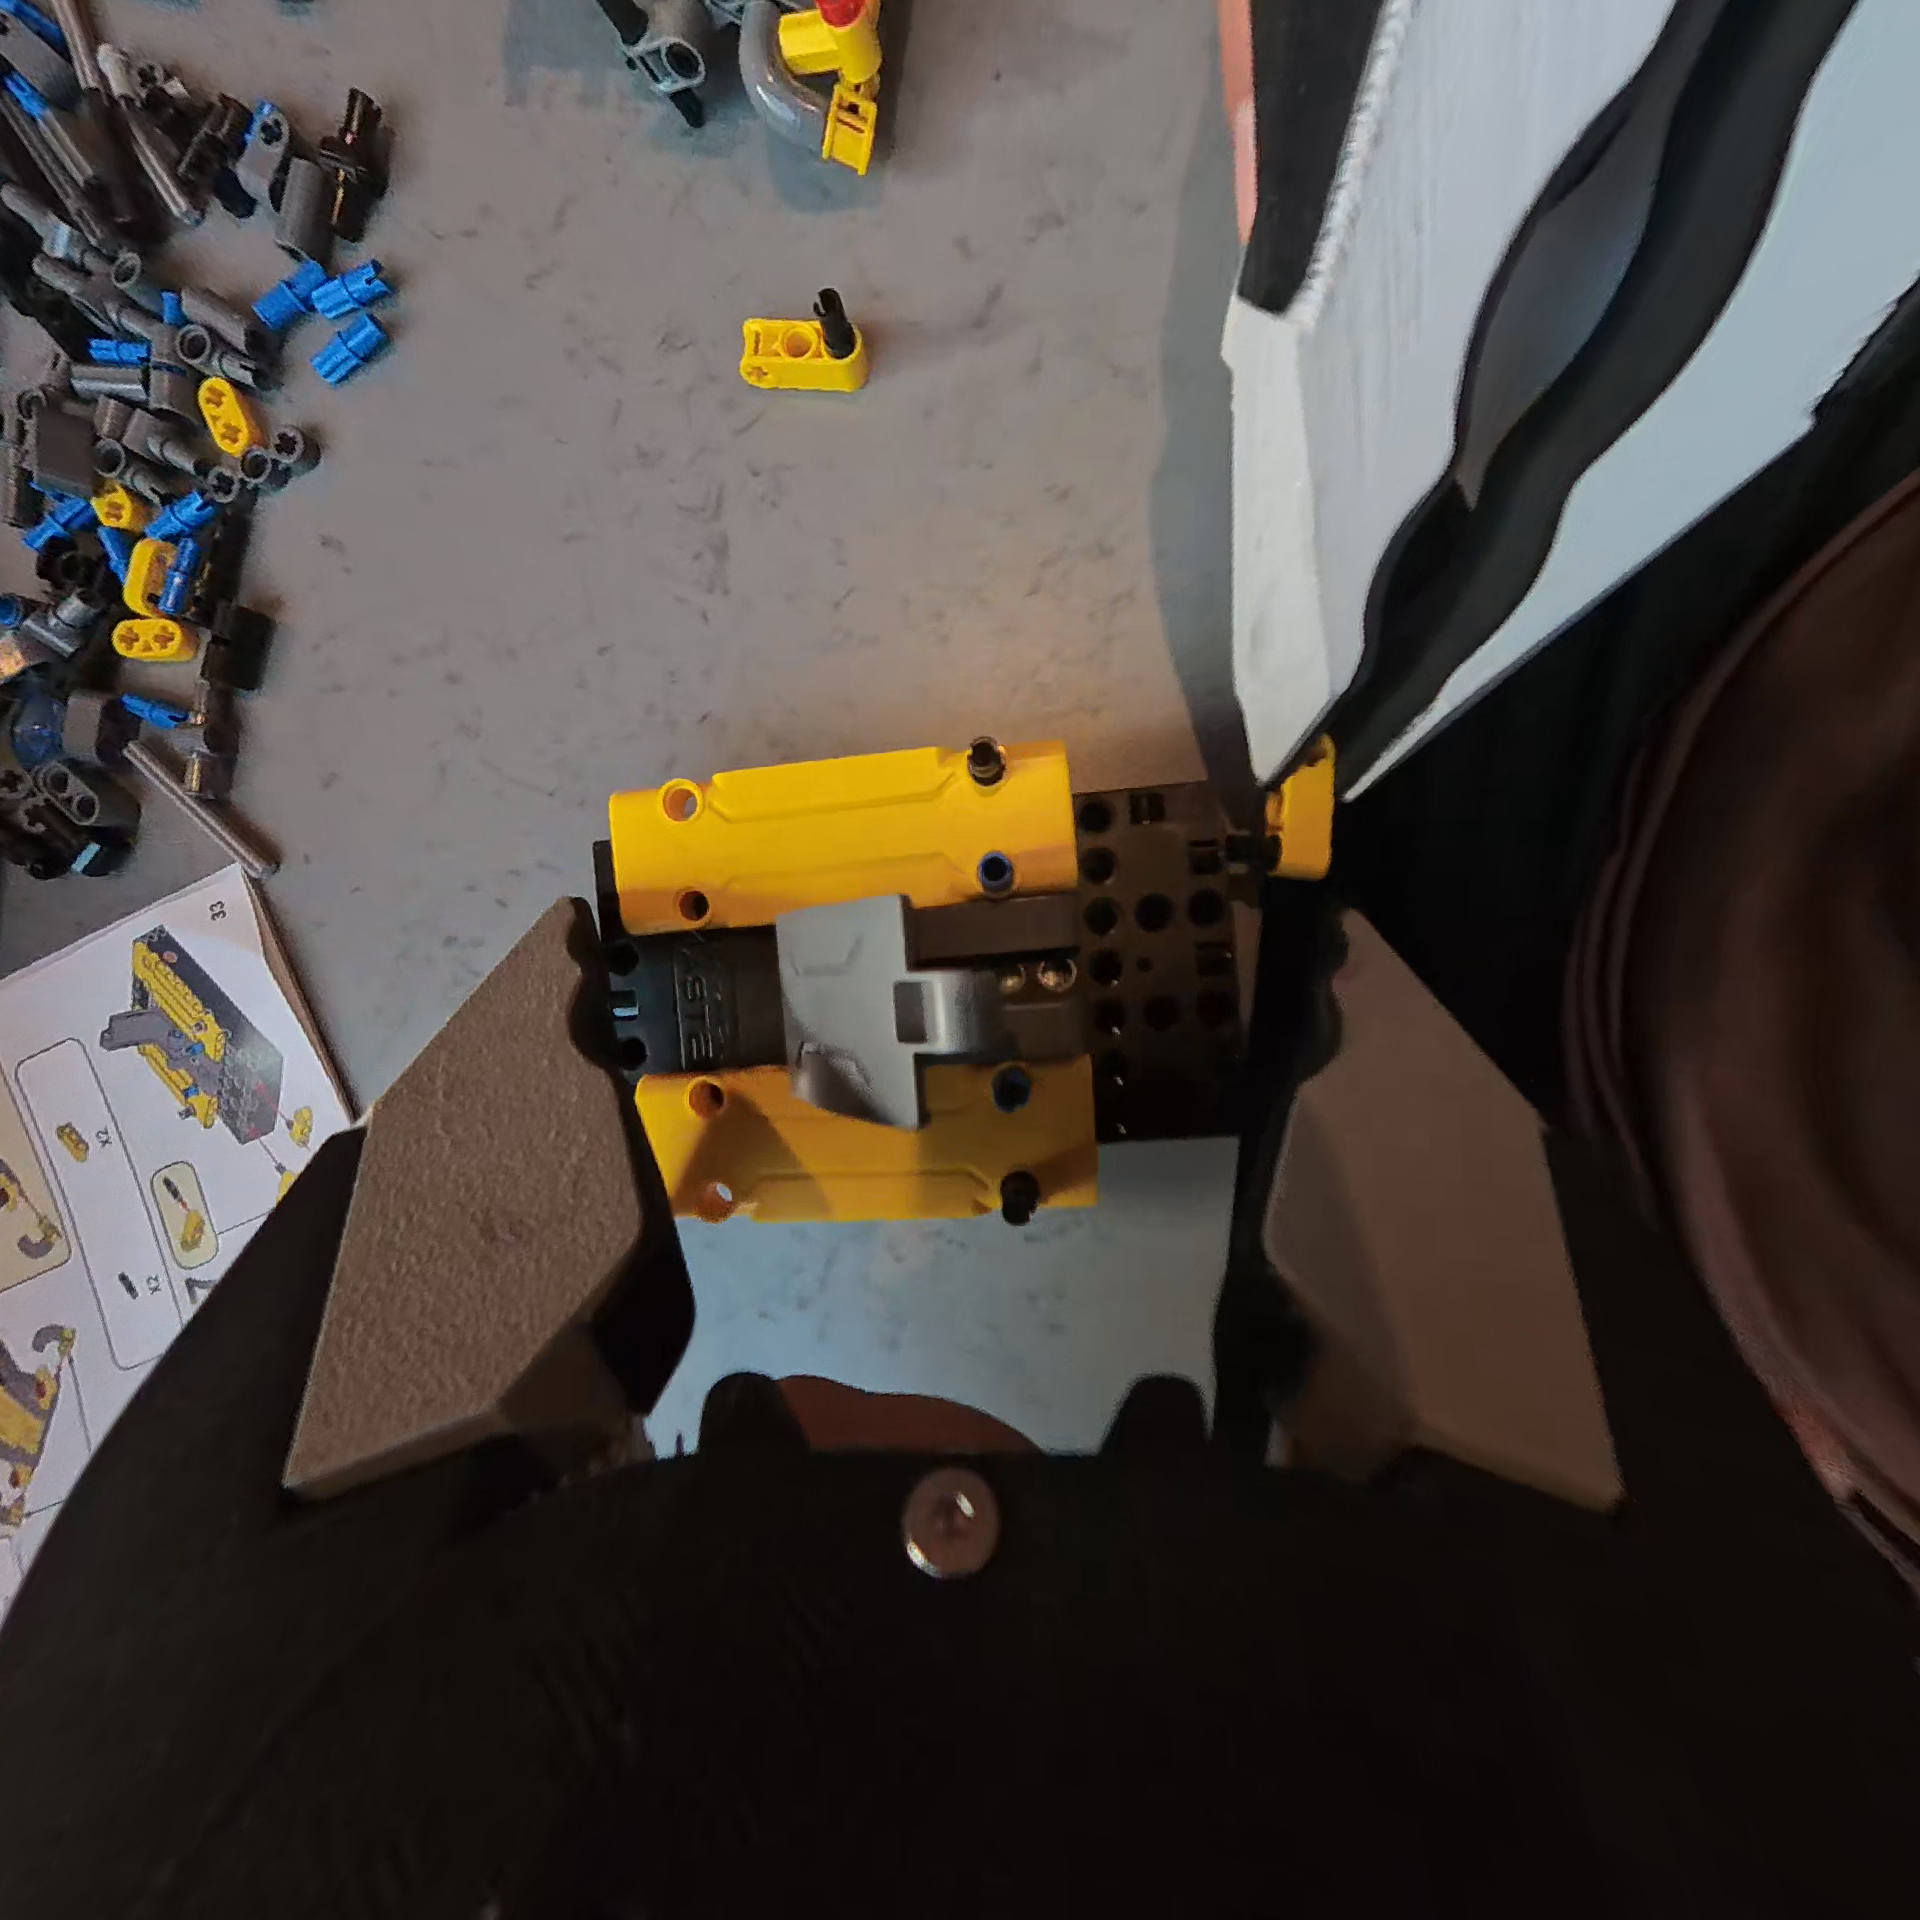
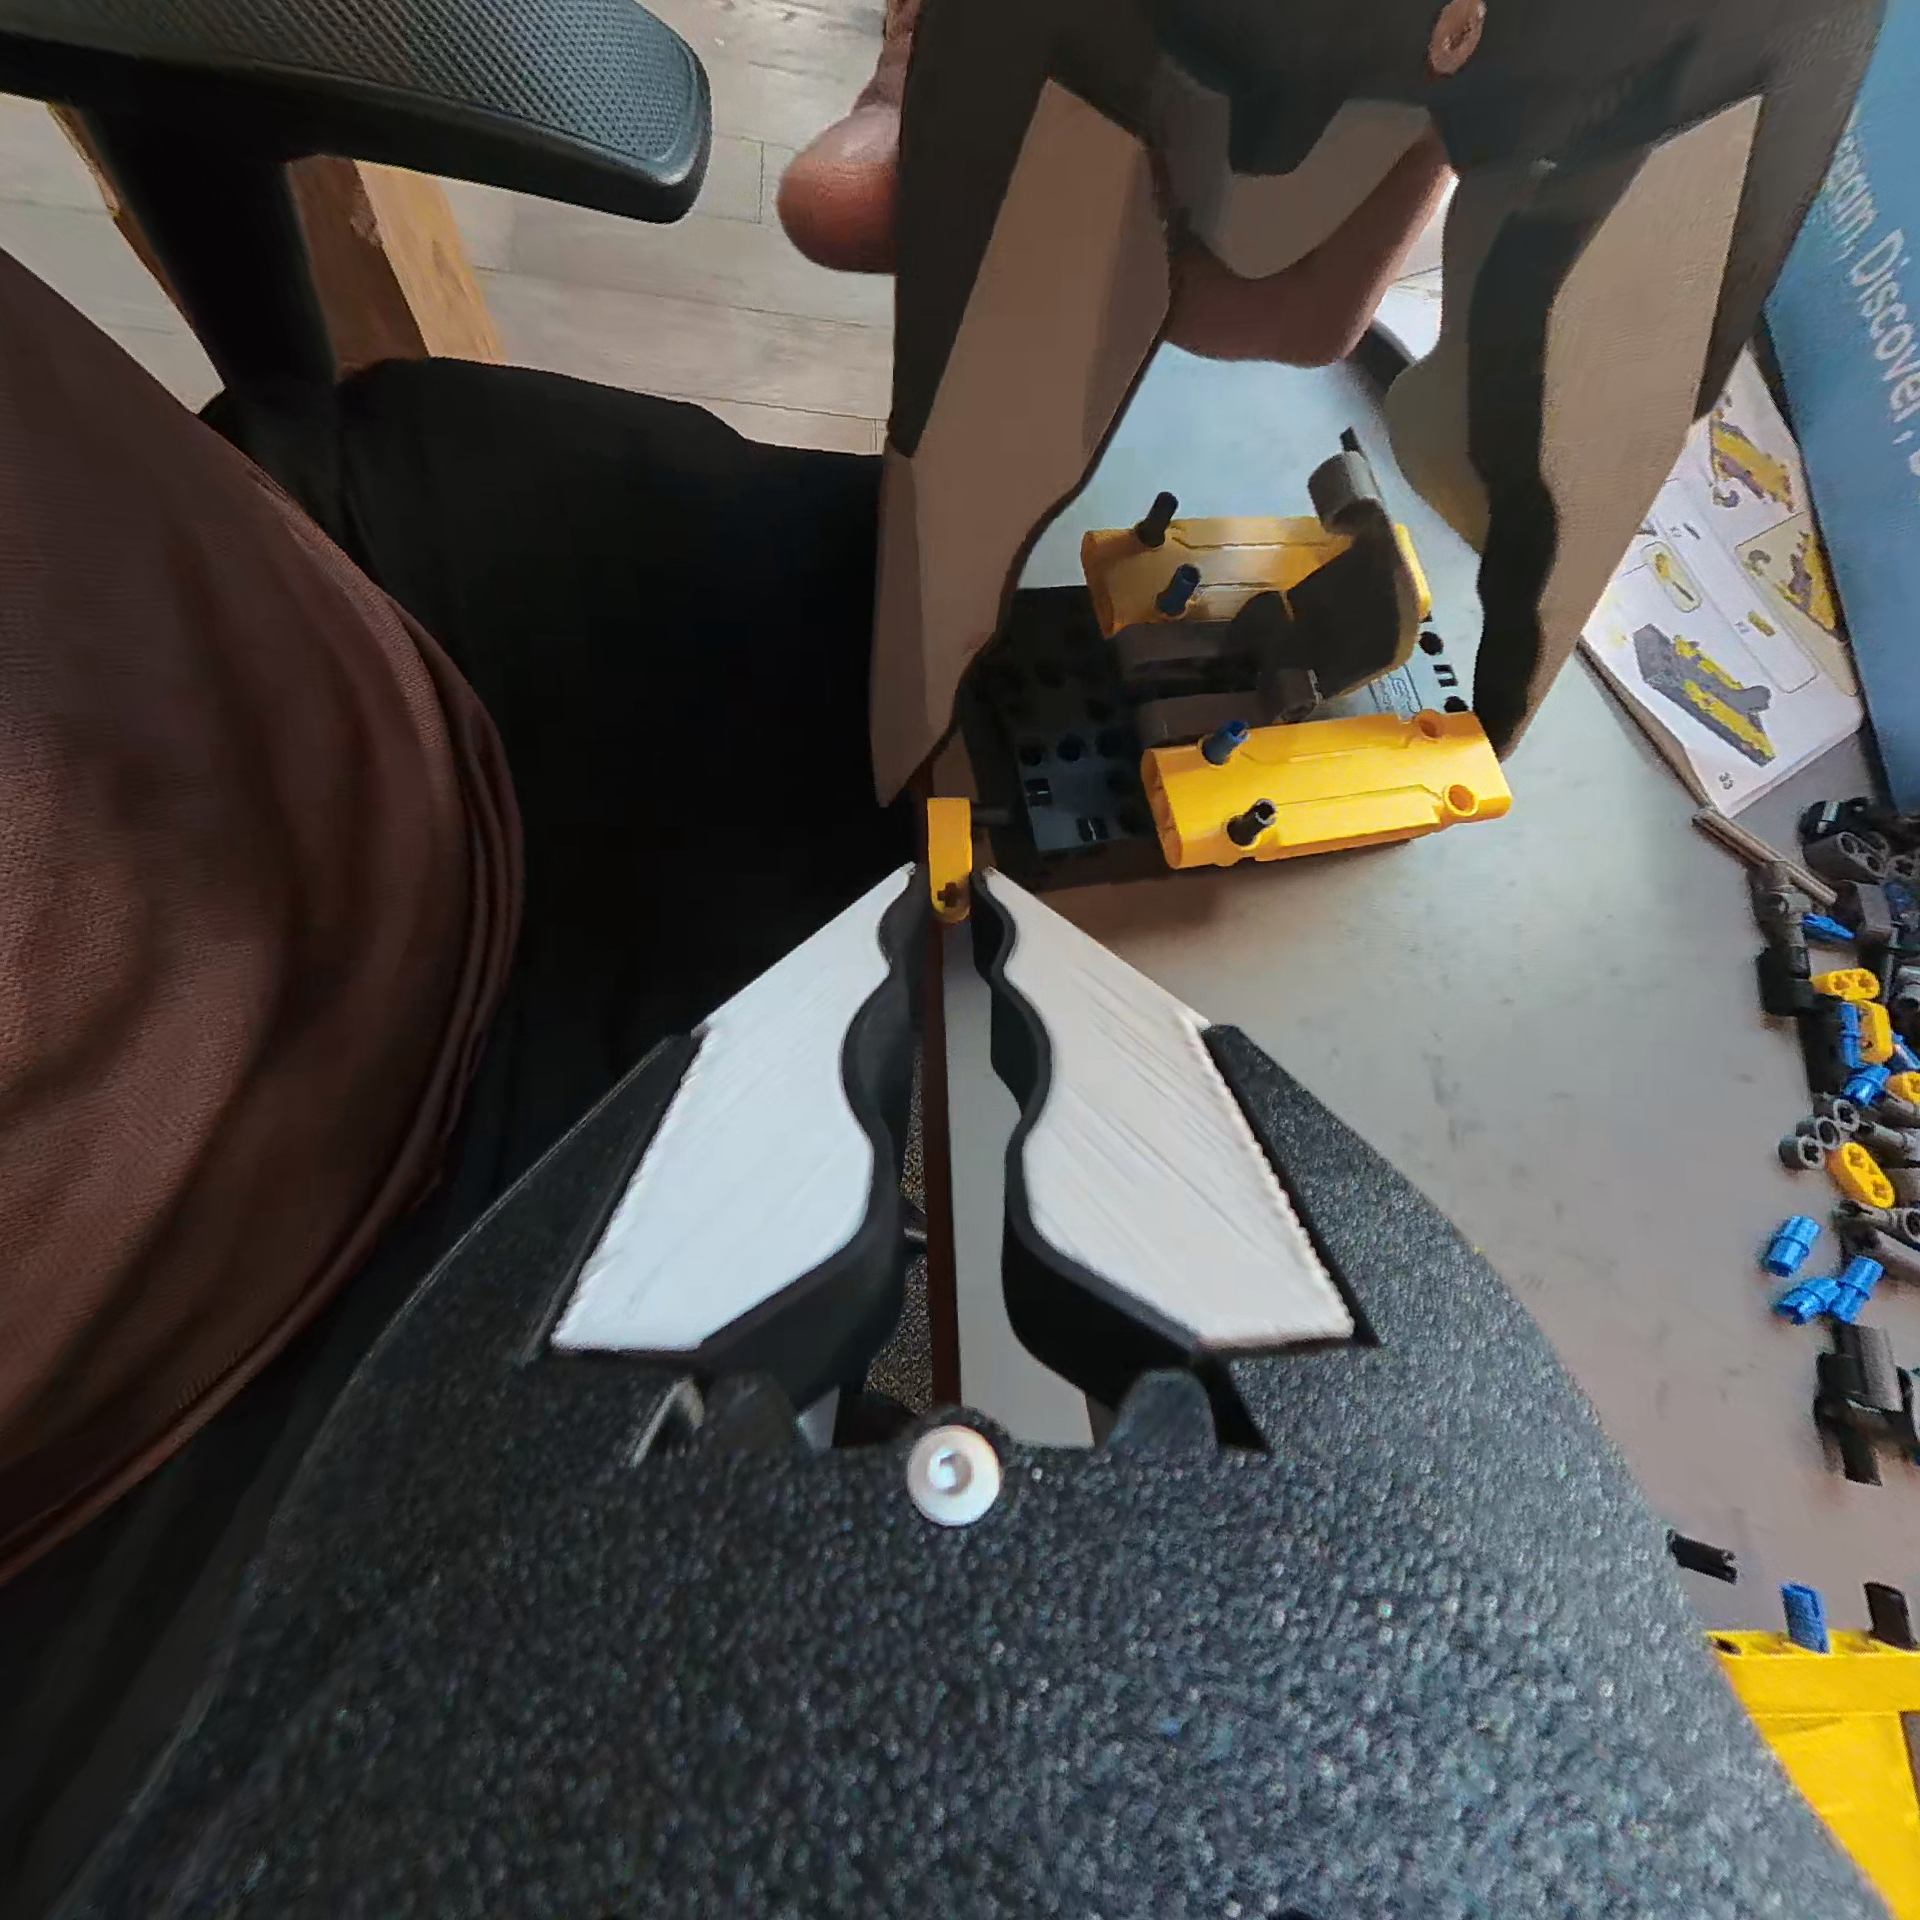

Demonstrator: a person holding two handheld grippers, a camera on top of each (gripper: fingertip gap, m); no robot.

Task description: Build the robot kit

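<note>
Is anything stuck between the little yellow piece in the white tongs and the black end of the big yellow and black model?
Nothing visible. The right tongs pinch the small yellow connector right beside the model's black block; only a short black pin lies between them.

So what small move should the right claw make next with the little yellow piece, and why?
Probably ease the right claw a little further toward the black block of the yellow and black model, keeping its line. The small yellow connector it pinches already sits at that block's edge, seemingly on a black pin, and the left claw brackets the model, apparently steadying it.
</note>
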